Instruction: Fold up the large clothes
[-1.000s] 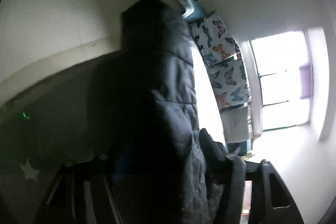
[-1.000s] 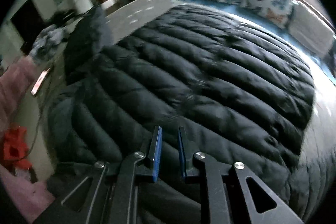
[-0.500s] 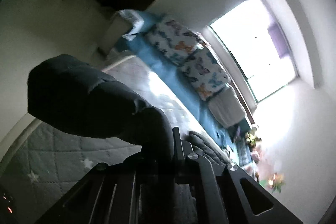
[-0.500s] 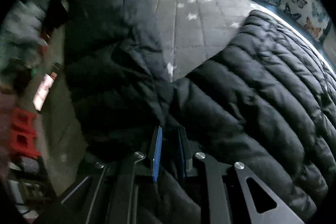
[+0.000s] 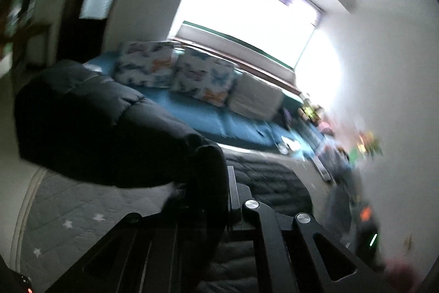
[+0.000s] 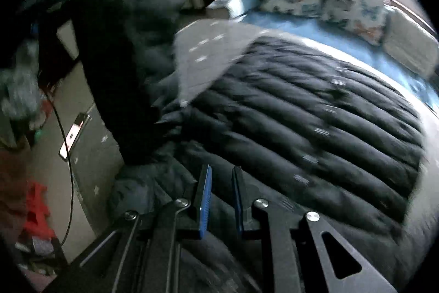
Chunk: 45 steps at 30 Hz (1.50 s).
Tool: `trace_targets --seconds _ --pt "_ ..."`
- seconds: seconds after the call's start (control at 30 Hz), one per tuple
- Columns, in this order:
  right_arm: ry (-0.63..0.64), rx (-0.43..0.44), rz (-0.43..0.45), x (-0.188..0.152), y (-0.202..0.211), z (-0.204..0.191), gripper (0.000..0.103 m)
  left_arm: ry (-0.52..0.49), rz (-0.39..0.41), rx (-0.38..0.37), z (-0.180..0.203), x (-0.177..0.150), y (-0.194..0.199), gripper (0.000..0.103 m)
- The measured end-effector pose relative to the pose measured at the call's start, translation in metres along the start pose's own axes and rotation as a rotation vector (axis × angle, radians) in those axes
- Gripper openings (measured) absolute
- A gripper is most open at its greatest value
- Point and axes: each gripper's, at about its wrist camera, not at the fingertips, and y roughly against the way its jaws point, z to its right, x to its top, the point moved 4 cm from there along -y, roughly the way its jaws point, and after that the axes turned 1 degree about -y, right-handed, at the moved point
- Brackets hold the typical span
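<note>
A large black quilted puffer jacket (image 6: pixel 315 111) lies spread on a grey star-patterned bed cover (image 6: pixel 208 51). My left gripper (image 5: pixel 219 183) is shut on a sleeve of the jacket (image 5: pixel 90 125), which bulges up and to the left of the fingers. The same raised sleeve (image 6: pixel 115 67) shows at the left of the right wrist view. My right gripper (image 6: pixel 221 191) hovers low over the jacket's near edge, its blue pads (image 6: pixel 205 199) a narrow gap apart; fabric lies under them, and whether they pinch it is not clear.
Butterfly-print cushions (image 5: pixel 178 70) and a white cushion (image 5: pixel 255 98) sit on a blue bench (image 5: pixel 225 125) under a bright window. A phone (image 6: pixel 72 135) on a cable lies at the bed's left edge. Red cloth (image 6: pixel 37 216) lies on the floor.
My left gripper has swung the sleeve round from upright toward the window side. My right gripper has shifted over the jacket's body, and the raised sleeve has moved away to its left.
</note>
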Motion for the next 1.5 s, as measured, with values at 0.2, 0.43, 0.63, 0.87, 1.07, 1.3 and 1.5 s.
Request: trace_targets --seconds 0.2,0.43,0.63,0.87,1.07,1.3,1.5 --pt "-0.135 -0.117 0.109 -0.048 0.072 0.066 0.017 -0.256 -0.17 -0.088 0.142 -0.083 -0.033 0.009" --pt "-0.349 -0.121 0.107 -0.127 0.078 0.12 0.017 -0.336 -0.385 -0.144 0.243 -0.226 -0.075 0.026" --pt "-0.47 -0.064 0.116 -0.164 0.073 0.139 0.017 -0.339 -0.514 -0.112 0.258 -0.288 -0.117 0.034" --pt "-0.466 -0.073 0.244 -0.144 0.112 0.143 0.017 -0.28 -0.498 -0.165 0.238 -0.266 -0.091 0.036" --pt "-0.38 -0.038 0.321 -0.103 0.128 0.123 0.019 -0.224 -0.479 -0.251 0.225 -0.216 -0.045 0.041" --pt "-0.21 0.031 0.229 -0.066 0.075 0.077 0.023 -0.18 -0.36 -0.142 0.168 -0.158 0.0 0.05" --pt "-0.136 -0.116 0.043 -0.09 0.012 0.091 0.023 -0.08 -0.435 0.063 0.063 -0.156 -0.024 0.05"
